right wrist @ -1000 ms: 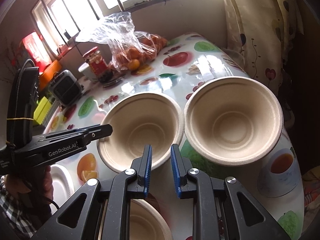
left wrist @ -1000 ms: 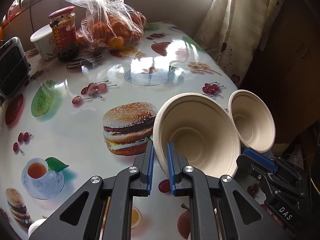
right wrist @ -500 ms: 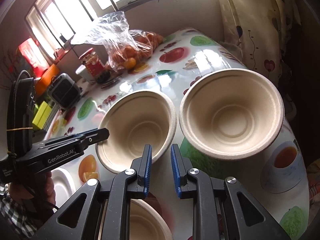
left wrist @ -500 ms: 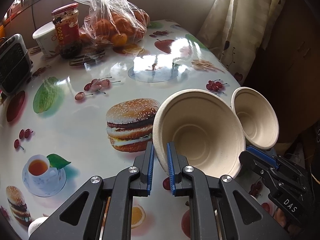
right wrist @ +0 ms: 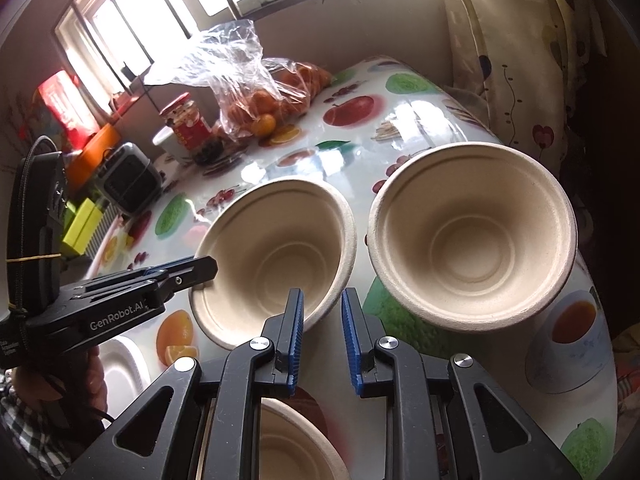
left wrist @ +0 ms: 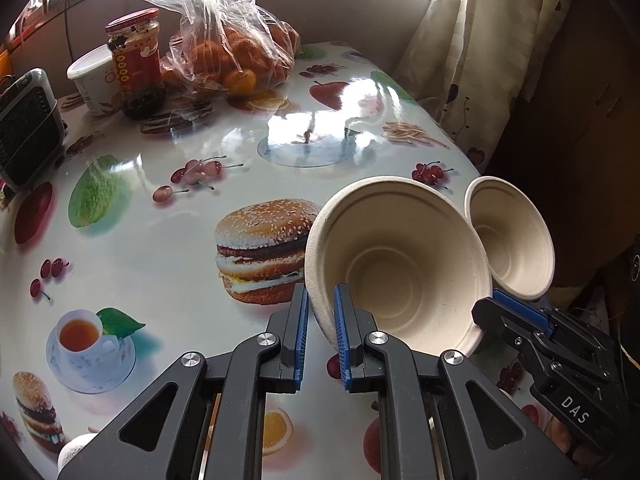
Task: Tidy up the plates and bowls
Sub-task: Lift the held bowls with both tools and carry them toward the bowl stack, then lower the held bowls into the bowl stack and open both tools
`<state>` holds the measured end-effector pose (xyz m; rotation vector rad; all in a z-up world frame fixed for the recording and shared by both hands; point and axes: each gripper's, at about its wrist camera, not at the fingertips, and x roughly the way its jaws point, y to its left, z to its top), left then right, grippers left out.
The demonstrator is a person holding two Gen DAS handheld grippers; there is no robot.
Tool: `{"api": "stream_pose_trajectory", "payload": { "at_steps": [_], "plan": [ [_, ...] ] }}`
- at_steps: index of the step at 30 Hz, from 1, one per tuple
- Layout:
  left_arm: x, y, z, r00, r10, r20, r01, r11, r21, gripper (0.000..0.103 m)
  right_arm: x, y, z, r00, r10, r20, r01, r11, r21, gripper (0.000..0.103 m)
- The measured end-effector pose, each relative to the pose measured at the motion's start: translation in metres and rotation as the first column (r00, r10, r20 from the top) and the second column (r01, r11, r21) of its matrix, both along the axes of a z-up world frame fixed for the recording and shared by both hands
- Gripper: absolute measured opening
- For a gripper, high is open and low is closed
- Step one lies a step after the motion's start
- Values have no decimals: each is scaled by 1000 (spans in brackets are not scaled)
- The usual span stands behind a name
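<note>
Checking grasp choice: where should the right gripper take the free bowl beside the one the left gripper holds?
Pinch the free bowl's near rim from the right gripper's side, one finger inside, one outside: it stands mouth-up, thin-walled, and looks too wide to span.

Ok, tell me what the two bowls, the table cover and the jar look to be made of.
Left bowl and right bowl: seemingly moulded paper pulp, matte beige, faintly grainy, with pressed rings inside. Table cover: probably glossy plastic or vinyl, printed with food pictures, mirroring the window light. Jar: likely clear glass, dark contents showing through, red label and red lid; the lid's material is unclear.
</note>
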<state>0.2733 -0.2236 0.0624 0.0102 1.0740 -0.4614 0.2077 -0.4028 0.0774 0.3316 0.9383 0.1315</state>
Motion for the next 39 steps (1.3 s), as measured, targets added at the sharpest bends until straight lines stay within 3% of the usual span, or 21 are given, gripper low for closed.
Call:
{"api": "stream_pose_trajectory", "payload": {
  "at_steps": [18, 39],
  "plan": [
    [-45, 16, 38, 997, -17, 75, 21, 999, -48, 14, -44, 8, 34, 997, 7, 76, -5, 1000, -21, 19],
    [-104, 21, 46, 994, -65, 92, 71, 996, -56, 14, -115, 15, 46, 994, -18, 110, 22, 999, -35, 19]
  ]
}}
